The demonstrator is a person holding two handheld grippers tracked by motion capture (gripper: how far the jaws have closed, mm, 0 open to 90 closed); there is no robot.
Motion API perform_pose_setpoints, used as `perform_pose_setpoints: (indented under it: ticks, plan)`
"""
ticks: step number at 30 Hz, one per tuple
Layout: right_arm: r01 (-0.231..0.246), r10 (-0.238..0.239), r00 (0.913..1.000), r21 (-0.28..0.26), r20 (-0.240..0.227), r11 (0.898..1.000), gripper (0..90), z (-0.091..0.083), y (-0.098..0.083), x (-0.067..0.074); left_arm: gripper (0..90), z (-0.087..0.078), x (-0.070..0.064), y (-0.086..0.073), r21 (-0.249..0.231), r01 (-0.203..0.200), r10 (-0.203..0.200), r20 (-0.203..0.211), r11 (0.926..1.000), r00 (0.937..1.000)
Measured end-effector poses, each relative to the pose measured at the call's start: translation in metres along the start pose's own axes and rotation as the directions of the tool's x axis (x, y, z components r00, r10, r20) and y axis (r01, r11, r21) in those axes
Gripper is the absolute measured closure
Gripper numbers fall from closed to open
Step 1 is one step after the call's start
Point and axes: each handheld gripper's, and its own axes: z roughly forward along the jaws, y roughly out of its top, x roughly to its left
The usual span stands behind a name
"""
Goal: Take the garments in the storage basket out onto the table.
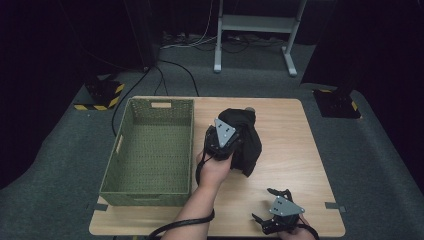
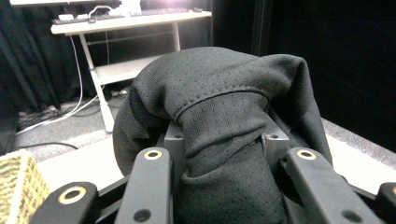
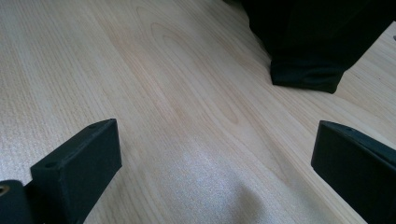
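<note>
A black cloth (image 1: pixel 247 140) is bunched up near the middle of the wooden table (image 1: pixel 285 150). My left gripper (image 1: pixel 226 136) is shut on it, and in the left gripper view the fabric (image 2: pixel 219 112) is pinched between the two jaws and bulges over them. My right gripper (image 1: pixel 272 212) rests near the table's front edge on the right, open with nothing between its jaws. In the right gripper view the hanging end of the cloth (image 3: pixel 303 70) touches the wood ahead of the open jaws.
A green woven basket (image 1: pixel 150 150) stands on the left half of the table, right beside my left hand. Behind the table are a white desk frame (image 1: pixel 255 30) and cables on the grey floor. Bare wood lies between the two grippers.
</note>
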Motion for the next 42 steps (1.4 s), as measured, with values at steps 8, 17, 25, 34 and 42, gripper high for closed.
perform_pose_setpoints:
  ticks: [8, 17, 25, 34, 42]
  plan:
    - [0.005, -0.005, 1.0, 0.004, 0.001, 1.0, 1.5, 0.0, 0.0, 0.001, 64.8, 0.009, 0.001, -0.015, 0.042, 0.011, -0.011, -0.009, 0.999, 0.9999]
    - [0.006, -0.006, 1.0, 0.002, 0.0, 1.0, 1.5, 0.0, 0.0, 0.0, 64.7, 0.018, 0.003, -0.035, 0.088, 0.023, -0.021, -0.024, 0.9959, 0.9995]
    - [0.01, -0.01, 0.9999, 0.006, 0.001, 1.0, 1.5, 0.0, 0.0, 0.001, 64.3, 0.024, 0.008, -0.05, 0.124, 0.054, -0.051, -0.033, 0.9908, 0.9982]
    - [0.017, -0.017, 0.9999, 0.011, 0.001, 1.0, 1.5, 0.001, 0.0, 0.002, 63.7, 0.03, 0.014, -0.069, 0.167, 0.091, -0.083, -0.058, 0.9818, 0.9949]
    - [0.019, -0.019, 0.9998, 0.008, 0.001, 1.0, 1.5, 0.001, 0.0, 0.002, 63.2, 0.033, 0.015, -0.085, 0.207, 0.103, -0.091, -0.069, 0.9729, 0.9935]
